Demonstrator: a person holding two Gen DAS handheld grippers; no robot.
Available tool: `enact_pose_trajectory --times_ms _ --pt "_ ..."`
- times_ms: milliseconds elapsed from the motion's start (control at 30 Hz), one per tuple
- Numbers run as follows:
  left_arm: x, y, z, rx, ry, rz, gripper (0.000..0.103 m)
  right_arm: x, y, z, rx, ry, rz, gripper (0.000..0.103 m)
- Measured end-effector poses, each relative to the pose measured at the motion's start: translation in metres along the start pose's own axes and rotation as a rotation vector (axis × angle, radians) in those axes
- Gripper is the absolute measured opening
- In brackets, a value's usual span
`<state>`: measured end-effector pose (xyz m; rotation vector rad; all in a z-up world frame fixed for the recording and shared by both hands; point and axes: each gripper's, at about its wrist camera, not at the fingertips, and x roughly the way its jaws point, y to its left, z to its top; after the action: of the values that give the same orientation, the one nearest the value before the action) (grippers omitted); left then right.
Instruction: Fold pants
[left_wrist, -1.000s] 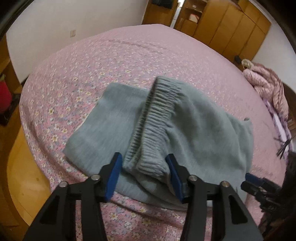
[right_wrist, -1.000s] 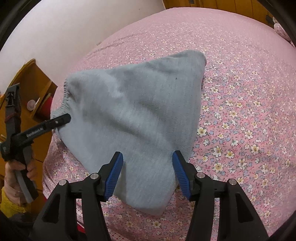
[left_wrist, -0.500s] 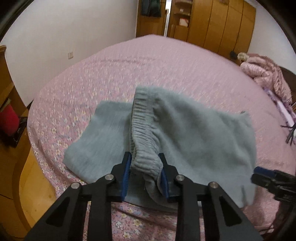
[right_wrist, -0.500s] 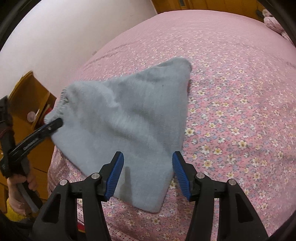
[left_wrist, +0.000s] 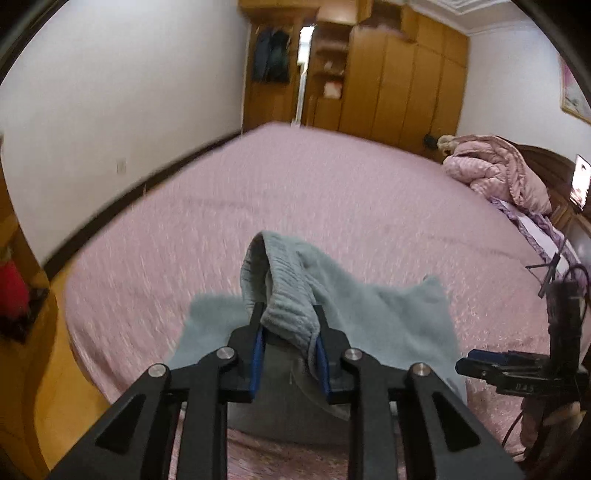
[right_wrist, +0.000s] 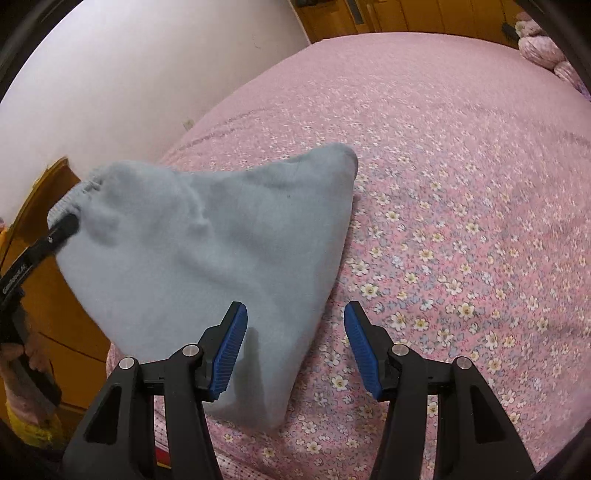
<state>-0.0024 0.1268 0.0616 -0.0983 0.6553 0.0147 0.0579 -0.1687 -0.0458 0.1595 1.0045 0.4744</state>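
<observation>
Left gripper (left_wrist: 289, 341) is closing on the pants' (right_wrist: 221, 258) waistband (left_wrist: 286, 291); right gripper (right_wrist: 295, 350), gaping empty beside the pants, should be pinching the matching corner.

Matt fleecy cloth pants (right_wrist: 207, 243) on flowered cotton bedsheet (right_wrist: 461, 192).

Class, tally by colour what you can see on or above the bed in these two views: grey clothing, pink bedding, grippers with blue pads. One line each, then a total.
Grey pants: 1
Pink floral bedsheet: 1
Pink quilt: 1
Blue-padded grippers, left gripper and right gripper: 2
Total: 5
</observation>
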Motion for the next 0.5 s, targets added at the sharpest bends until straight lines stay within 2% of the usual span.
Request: enact_pose_trajectory --times_ms 100,267,367,433,500 --pt "-0.008 0.010 -0.004 0.028 -0.033 0.065 0.023 0.005 0.007 0.002 -0.029 0.023 -0.006 0.057" --pt "0.021 0.065 -0.034 -0.089 0.068 0.175 0.023 0.012 0.014 0.003 -0.051 0.060 -0.007 0.057" --pt "0.049 0.091 -0.055 -0.137 0.170 0.151 0.025 0.015 0.010 0.001 -0.060 0.076 -0.017 0.057" --pt "0.065 0.097 -0.067 -0.136 0.231 0.159 0.030 0.012 0.005 0.000 -0.066 0.081 -0.021 0.057" --pt "0.065 0.097 -0.070 -0.148 0.233 0.161 0.031 0.012 0.004 -0.001 -0.069 0.081 -0.025 0.057"
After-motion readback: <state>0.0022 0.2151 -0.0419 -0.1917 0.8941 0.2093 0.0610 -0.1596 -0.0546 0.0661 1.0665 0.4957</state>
